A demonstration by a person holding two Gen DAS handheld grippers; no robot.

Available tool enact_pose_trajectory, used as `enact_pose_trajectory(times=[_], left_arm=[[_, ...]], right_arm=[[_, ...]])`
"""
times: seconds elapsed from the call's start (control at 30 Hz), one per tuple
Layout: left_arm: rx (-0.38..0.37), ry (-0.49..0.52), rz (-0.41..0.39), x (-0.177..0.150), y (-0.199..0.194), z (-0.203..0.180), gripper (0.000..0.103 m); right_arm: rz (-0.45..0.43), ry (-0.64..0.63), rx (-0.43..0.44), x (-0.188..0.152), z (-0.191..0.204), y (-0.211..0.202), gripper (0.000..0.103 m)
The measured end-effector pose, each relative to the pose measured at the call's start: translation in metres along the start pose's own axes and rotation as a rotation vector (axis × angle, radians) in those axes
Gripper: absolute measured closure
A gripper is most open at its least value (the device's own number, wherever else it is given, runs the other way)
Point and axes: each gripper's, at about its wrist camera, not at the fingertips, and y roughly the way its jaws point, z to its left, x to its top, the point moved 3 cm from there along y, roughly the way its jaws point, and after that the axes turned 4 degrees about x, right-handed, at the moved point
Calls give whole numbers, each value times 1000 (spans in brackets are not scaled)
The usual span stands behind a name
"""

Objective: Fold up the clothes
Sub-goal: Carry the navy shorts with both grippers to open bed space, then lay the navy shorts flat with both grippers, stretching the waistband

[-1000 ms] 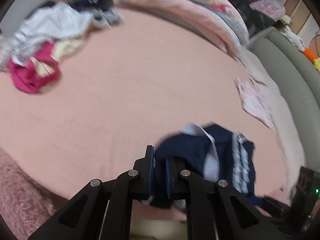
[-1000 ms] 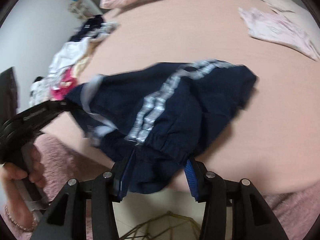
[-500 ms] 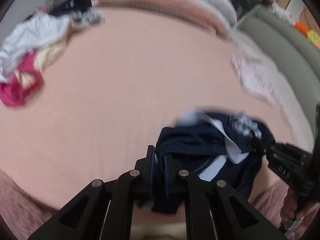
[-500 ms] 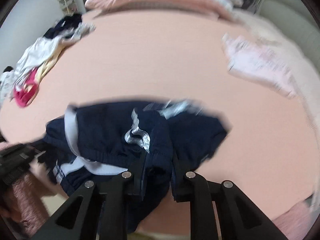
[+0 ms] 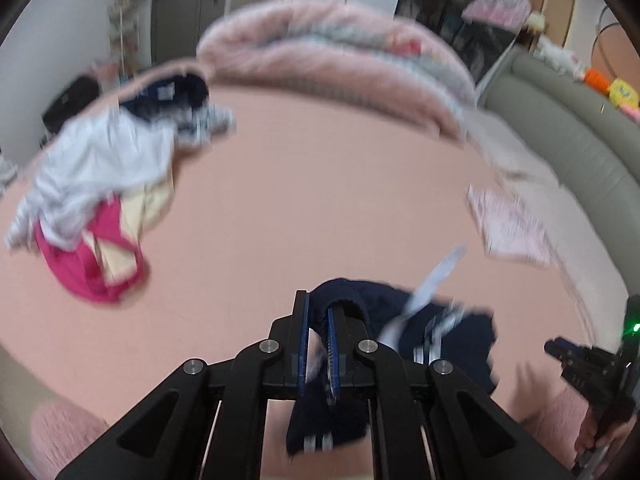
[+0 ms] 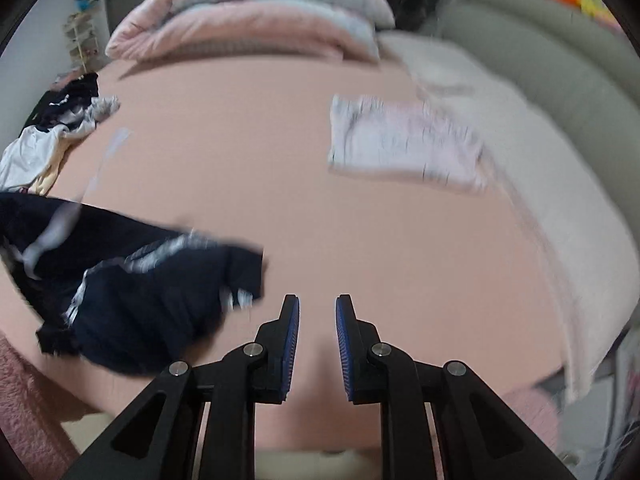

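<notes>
My left gripper (image 5: 318,306) is shut on the edge of navy shorts with white side stripes (image 5: 448,340), which hang bunched to its right over the pink bed (image 5: 300,200). A grey-white drawstring flies up from them. In the right wrist view the same shorts (image 6: 132,292) hang at the left, apart from my right gripper (image 6: 317,304), which is open and empty above the sheet. The right gripper also shows at the left wrist view's right edge (image 5: 592,364).
A heap of unfolded clothes, white, cream and magenta (image 5: 92,200), lies at the bed's far left. A folded pale pink garment (image 6: 404,144) lies at the right. A rolled pink duvet (image 6: 248,12) lies at the back. A grey headboard (image 6: 540,56) runs along the right.
My right gripper has let go of the shorts, opened and moved right, away from them. My left gripper still holds them and has lifted; the view has tilted up.
</notes>
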Motion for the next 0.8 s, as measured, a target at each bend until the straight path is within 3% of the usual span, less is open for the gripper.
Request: enact_pose_trajectory(times=[0.13, 0.27, 0.37, 0.43, 0.53, 0.57, 0.67, 0.8], left_arm=[[-20, -19, 31, -28, -3, 3, 96], [-34, -39, 60, -36, -2, 4, 95], [-49, -47, 105, -39, 5, 7, 80], [-68, -49, 126, -41, 9, 9, 51], [-78, -49, 178, -53, 24, 10, 49], [-81, -48, 195, -57, 30, 10, 49], [-96, -64, 239, -68, 47, 9, 49], [-240, -220, 260, -62, 64, 11, 49]], right_arm=[[26, -60, 173, -14, 29, 1, 80], [-6, -252, 334, -14, 98, -10, 61], [1, -438, 397, -22, 158, -4, 58], [38, -548, 316, -23, 182, 17, 58], [61, -627, 122, -25, 190, 53, 59], [67, -588, 118, -22, 182, 56, 59], [77, -446, 122, -12, 154, 63, 75], [64, -247, 141, 1, 105, 54, 89]])
